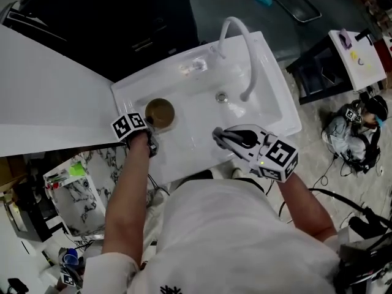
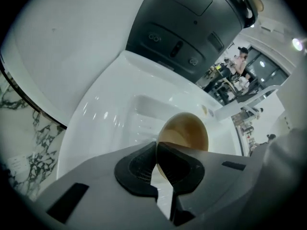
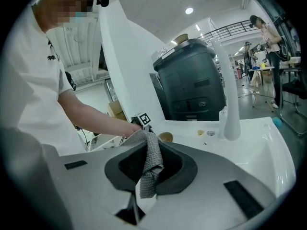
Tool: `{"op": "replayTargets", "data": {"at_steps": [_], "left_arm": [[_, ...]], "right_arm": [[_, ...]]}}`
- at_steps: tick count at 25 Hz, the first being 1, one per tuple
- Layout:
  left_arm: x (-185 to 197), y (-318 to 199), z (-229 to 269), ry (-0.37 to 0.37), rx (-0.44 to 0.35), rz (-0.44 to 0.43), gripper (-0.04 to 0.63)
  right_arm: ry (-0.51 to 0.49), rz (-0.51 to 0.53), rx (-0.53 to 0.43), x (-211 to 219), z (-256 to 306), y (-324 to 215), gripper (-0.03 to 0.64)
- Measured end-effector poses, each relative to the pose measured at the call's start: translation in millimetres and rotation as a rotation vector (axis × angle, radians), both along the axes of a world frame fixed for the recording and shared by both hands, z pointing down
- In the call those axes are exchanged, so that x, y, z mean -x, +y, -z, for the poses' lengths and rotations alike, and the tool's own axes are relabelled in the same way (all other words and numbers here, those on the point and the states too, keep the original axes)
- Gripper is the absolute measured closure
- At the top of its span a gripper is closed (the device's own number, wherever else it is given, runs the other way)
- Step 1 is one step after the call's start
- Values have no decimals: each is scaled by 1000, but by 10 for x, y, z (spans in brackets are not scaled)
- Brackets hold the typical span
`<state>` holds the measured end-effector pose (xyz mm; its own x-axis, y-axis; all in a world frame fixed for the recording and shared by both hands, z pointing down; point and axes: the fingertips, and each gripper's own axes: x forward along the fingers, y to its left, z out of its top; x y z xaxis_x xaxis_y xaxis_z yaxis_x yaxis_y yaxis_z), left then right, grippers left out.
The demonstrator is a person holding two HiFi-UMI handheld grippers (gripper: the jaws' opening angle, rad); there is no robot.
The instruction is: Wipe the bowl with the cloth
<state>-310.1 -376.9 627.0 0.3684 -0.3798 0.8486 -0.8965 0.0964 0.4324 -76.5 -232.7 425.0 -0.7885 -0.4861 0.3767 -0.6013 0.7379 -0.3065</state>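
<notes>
A brown bowl (image 1: 159, 112) is in the left part of the white sink (image 1: 269, 112), tilted up on edge. My left gripper (image 1: 152, 129) is at its near rim; in the left gripper view the jaws are shut on the rim of the bowl (image 2: 187, 131). My right gripper (image 1: 218, 135) hovers over the sink's front edge, right of the bowl and apart from it. In the right gripper view its jaws (image 3: 148, 140) are shut on a grey knitted cloth (image 3: 152, 169), which hangs down between them. The bowl (image 3: 166, 137) shows small beyond the cloth.
A white curved faucet (image 1: 244, 54) arches over the sink's right half, with the drain (image 1: 222, 96) below it. A black appliance (image 1: 122, 17) stands behind the sink and a white counter (image 1: 43, 97) lies to the left. Bags and cables (image 1: 352, 133) lie on the floor at right.
</notes>
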Motion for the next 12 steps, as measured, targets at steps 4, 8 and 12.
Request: {"op": "replayTargets", "data": {"at_steps": [4,8,12], "left_arm": [[85,-96,-136,-41,36,35,577],[85,-172,-158,-62,49,38,577],[91,-238,-142,-88,37,18,576]], "right_arm": [[7,-28,9,-57,-26,52,580],[14,-60,16,-146,-35,98,580],[8,-81,21,-176,-37,142,580]]}}
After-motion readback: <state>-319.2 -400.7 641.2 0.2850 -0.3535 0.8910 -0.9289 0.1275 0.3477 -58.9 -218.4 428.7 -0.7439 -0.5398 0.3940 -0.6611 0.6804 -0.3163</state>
